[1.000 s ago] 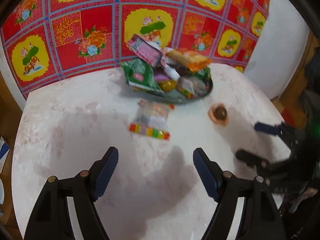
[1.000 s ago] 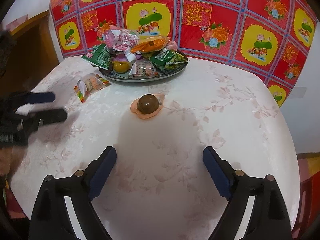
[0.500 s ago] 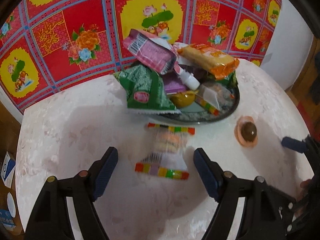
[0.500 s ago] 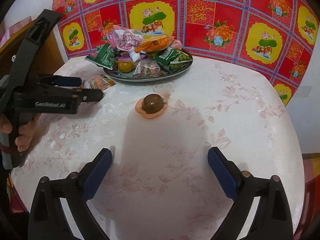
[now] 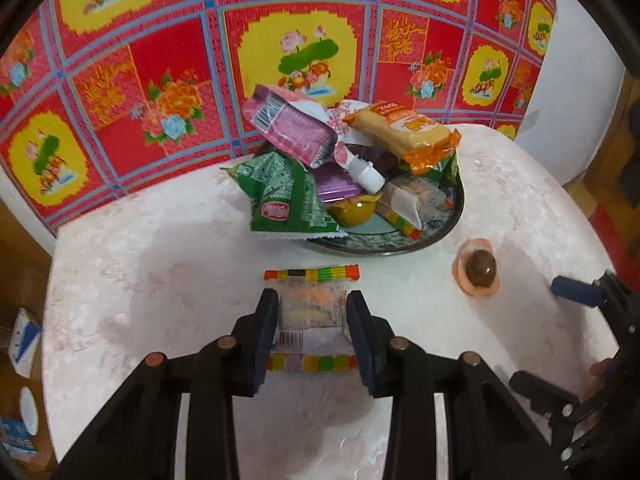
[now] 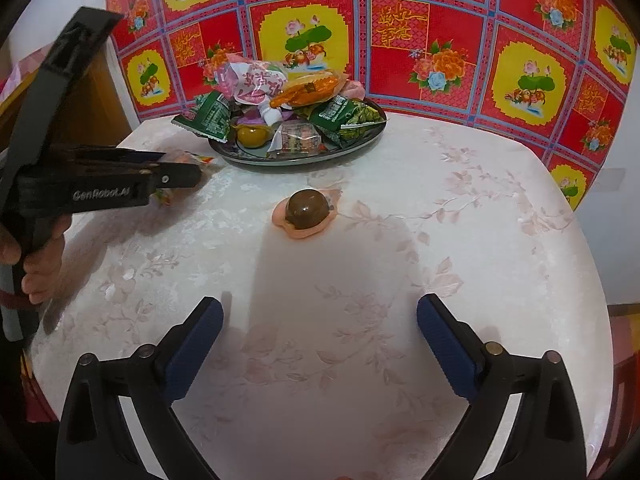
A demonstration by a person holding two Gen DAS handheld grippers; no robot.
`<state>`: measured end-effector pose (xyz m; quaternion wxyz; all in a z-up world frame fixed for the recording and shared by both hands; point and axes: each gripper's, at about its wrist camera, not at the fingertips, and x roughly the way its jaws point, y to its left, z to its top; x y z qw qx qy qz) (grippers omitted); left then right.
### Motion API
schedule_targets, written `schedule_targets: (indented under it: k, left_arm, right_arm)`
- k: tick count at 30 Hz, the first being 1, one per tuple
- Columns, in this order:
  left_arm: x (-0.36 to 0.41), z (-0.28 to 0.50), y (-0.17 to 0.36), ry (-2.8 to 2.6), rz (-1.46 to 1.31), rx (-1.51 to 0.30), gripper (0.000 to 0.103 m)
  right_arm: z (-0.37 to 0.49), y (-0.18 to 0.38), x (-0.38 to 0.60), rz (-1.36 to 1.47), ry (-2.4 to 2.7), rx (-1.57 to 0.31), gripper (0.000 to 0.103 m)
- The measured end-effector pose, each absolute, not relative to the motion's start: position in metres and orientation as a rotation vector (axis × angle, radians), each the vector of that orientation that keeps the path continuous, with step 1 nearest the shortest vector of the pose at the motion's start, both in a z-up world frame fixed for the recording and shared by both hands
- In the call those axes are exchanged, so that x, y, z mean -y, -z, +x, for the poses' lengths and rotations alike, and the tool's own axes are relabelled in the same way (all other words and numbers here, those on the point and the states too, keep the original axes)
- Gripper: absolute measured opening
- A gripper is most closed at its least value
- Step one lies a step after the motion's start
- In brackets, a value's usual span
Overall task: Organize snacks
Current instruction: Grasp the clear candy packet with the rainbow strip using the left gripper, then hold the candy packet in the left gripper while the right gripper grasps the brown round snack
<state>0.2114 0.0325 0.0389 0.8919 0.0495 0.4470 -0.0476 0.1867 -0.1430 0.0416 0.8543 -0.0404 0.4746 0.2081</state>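
Observation:
A clear candy packet with rainbow-striped ends [image 5: 312,312] lies on the white table [image 5: 140,280]. My left gripper [image 5: 313,312] is shut on it, one finger against each side. A dark round plate [image 5: 440,228] behind it is piled with snack bags; it also shows in the right wrist view [image 6: 352,142]. A brown egg in a pink wrapper [image 5: 478,270] lies to the plate's right, and in the right wrist view [image 6: 306,210]. My right gripper [image 6: 320,320] is open and empty, well short of the egg. The left gripper [image 6: 176,174] shows at the left there.
A red and yellow patterned cloth [image 5: 280,48] hangs behind the table. The right gripper's blue fingertips [image 5: 572,290] show at the right edge of the left wrist view. Boxes [image 5: 24,340] lie on the floor to the left.
My left gripper has moved forward over the candy packet and closed on its sides. The right gripper has moved only slightly and stays open.

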Motion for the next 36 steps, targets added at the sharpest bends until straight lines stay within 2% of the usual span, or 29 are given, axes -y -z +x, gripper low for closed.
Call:
schedule_targets:
  k: [11, 19, 33, 34, 36]
  left_arm:
    - [-0.027, 0.163, -0.04, 0.029, 0.119, -0.915, 0.038]
    - [-0.029, 0.131, -0.033, 0.042, 0.027, -0.9, 0.038]
    - [-0.033, 0.123, -0.024, 0.05, 0.001, -0.836, 0.039]
    - [-0.033, 0.123, -0.024, 0.052, 0.001, -0.835, 0.039]
    - [-0.034, 0.123, -0.024, 0.056, -0.003, -0.833, 0.039]
  right_arm:
    - [0.186, -0.041, 0.147, -0.05, -0.452, -0.993, 0.1]
    - [0.186, -0.04, 0.145, -0.072, -0.444, -0.995, 0.1]
    - [0.187, -0.038, 0.134, -0.157, -0.433, -1.012, 0.102]
    - [0.187, -0.039, 0.134, -0.155, -0.432, -1.009, 0.097]
    - [0.183, -0.045, 0.134, -0.148, -0.444, -0.966, 0.048]
